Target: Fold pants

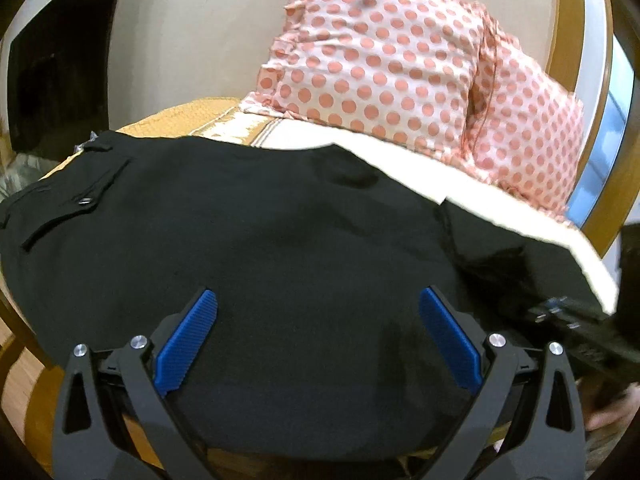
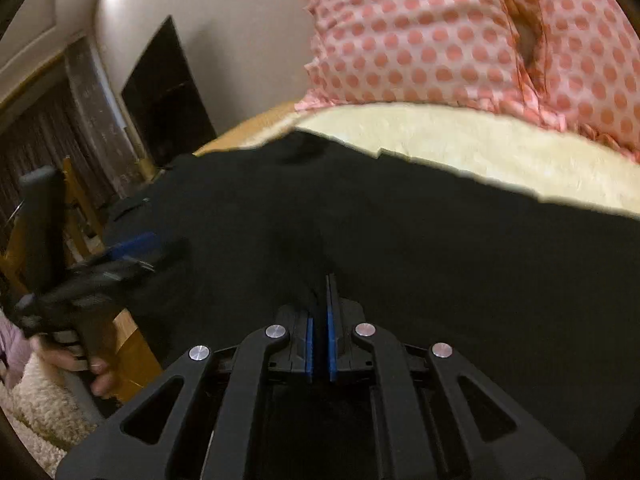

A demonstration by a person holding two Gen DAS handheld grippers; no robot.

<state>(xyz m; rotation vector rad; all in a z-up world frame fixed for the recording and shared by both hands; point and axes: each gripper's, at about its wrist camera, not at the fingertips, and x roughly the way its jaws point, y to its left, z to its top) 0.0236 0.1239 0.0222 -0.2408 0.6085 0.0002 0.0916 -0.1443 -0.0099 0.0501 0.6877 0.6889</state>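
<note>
Black pants (image 1: 280, 220) lie spread across a bed, waistband and buttoned back pocket (image 1: 84, 200) at the left. My left gripper (image 1: 318, 300) is open, its blue pads (image 1: 188, 344) hovering over the near edge of the pants and holding nothing. My right gripper (image 2: 320, 280) is shut, pads pressed together on a ridge of the black pants (image 2: 400, 240) near their front edge. The right gripper shows at the right edge of the left wrist view (image 1: 580, 328). The left gripper shows blurred at the left of the right wrist view (image 2: 120, 256).
A pink polka-dot pillow (image 1: 392, 60) lies at the head of the bed beyond a cream sheet (image 1: 480, 184); it also fills the top of the right wrist view (image 2: 460, 32). An orange cover (image 1: 180, 116) and wooden bed frame (image 2: 128, 344) lie left. A shaggy rug (image 2: 36, 412) lies below.
</note>
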